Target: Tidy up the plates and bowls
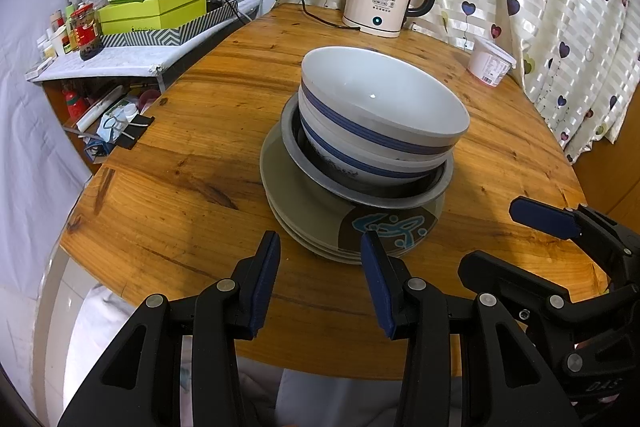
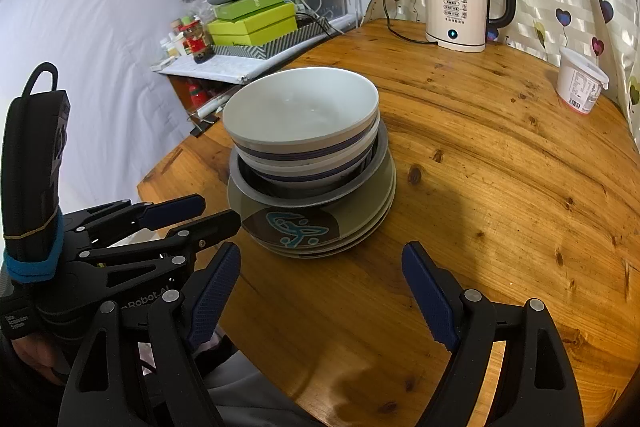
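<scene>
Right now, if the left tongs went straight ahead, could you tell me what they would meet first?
Most likely the near rim of the stacked plates, which lies just ahead of the open left tongs; height above the table is hard to judge.

The top bowl (image 1: 384, 99) is white with blue bands round its outside; the bowl under it (image 1: 360, 163) is white with 1 blue stripe. The metal basin (image 1: 400, 193) is dull grey. The plates (image 1: 304, 203) are grey-green, with a brown patch bearing a teal squiggle. The table (image 1: 200, 155) is orange-brown knotty wood. Both tools, left (image 1: 320, 275) and right (image 2: 320, 291), are black with dark blue pads.
</scene>
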The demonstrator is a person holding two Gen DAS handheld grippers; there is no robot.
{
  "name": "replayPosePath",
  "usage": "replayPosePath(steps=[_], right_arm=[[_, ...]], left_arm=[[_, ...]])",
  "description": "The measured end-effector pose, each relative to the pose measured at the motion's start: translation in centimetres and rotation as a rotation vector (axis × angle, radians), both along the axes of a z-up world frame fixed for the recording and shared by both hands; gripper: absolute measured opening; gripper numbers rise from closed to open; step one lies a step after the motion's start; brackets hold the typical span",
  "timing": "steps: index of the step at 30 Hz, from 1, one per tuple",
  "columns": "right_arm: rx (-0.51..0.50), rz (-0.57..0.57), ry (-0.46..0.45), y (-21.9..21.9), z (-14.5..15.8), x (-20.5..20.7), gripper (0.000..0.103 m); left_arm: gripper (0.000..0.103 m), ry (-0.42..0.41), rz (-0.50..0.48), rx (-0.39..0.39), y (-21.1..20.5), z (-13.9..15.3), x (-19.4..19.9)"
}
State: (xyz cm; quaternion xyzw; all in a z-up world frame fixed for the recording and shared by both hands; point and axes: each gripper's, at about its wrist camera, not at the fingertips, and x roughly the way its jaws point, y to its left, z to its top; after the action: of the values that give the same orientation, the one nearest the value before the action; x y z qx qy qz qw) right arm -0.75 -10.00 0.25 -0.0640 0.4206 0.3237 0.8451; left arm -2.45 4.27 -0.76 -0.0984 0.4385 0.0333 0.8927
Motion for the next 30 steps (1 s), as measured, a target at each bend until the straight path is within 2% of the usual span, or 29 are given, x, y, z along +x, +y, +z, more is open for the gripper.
replayPosePath(steps=[30], right_arm=[[0.005,-0.002,-0.003,-0.20,0.16,-0.21,0.084]], left_arm=[[0.043,-0.002,0.004,0.021,-0.17,0.05,0.22]])
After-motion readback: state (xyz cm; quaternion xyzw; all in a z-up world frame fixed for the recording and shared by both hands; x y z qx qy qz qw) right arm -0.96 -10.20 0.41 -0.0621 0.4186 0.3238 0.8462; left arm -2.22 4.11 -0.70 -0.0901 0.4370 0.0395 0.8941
